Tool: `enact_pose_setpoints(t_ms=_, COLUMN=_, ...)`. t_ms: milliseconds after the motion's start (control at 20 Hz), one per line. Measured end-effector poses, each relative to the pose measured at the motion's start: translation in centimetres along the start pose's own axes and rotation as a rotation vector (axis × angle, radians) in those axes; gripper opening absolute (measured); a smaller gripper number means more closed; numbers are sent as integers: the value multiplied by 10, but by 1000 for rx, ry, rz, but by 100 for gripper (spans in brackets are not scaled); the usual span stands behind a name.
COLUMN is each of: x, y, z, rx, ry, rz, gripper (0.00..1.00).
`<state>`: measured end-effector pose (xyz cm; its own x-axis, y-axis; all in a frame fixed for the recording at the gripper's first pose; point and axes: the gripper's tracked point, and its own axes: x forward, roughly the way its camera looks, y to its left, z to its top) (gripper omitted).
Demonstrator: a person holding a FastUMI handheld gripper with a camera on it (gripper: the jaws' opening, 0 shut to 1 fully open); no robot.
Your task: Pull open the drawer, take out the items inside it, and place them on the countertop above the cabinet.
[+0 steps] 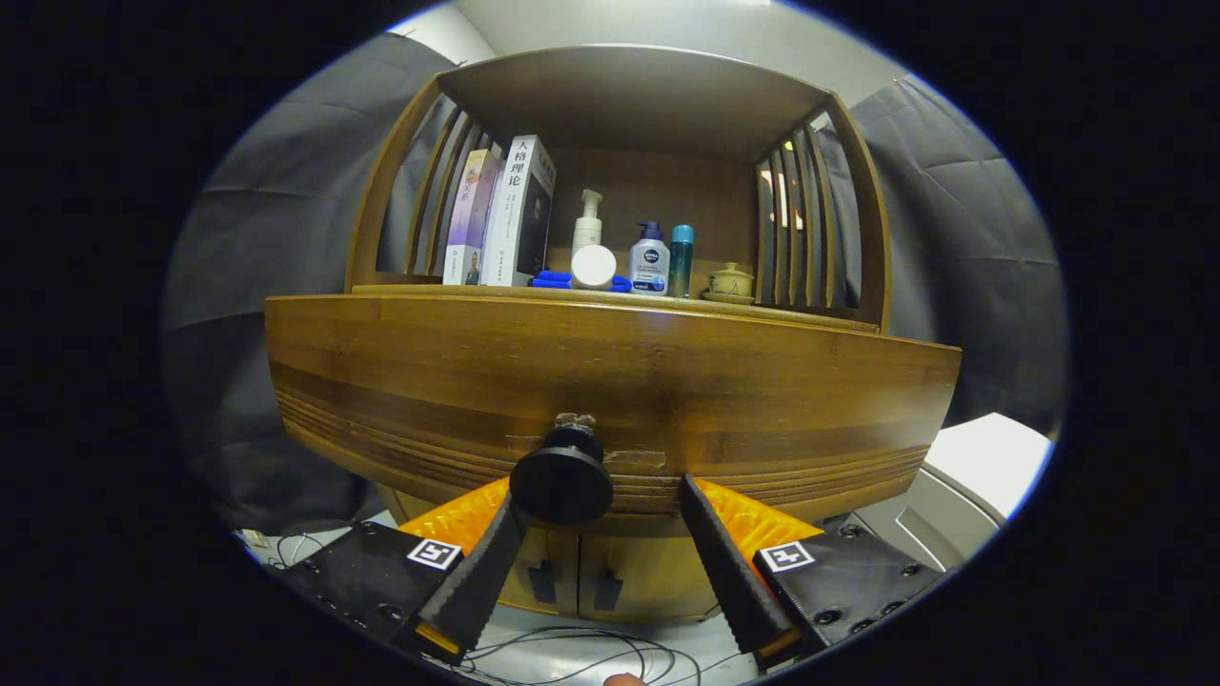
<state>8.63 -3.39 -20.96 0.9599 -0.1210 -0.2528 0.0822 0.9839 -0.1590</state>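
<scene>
Cabinet drawer knob (561,483) between spread tool (602,505) fingers

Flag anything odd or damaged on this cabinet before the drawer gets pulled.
The drawer front shows scuffed, patchy marks beside the knob, like tape residue or worn finish. The hand-held gripper is open, knob at its left finger. Shelf items stand upright.

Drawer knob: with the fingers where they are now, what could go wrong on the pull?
1. The knob sits by the left finger, not centred in the open gripper; closing may catch it off-centre and slip.
2. The drawer looks shut; a skewed pull might jam it.
3. A jerk could topple the bottles on the countertop.
</scene>
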Motion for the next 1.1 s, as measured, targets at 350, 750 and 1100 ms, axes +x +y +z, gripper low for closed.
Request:
enact_pose_setpoints(t_ms=350, x=24, y=0, z=5, rx=-7, ry=2, rz=-6, gripper=98)
enact_pose_setpoints(t_ms=750, x=44, y=0, z=9, rx=-5, ry=-3, rz=-21, gripper=98)
enact_pose_setpoints(t_ms=1100, x=64, y=1, z=13, rx=-1, ry=2, rz=-23, gripper=98)
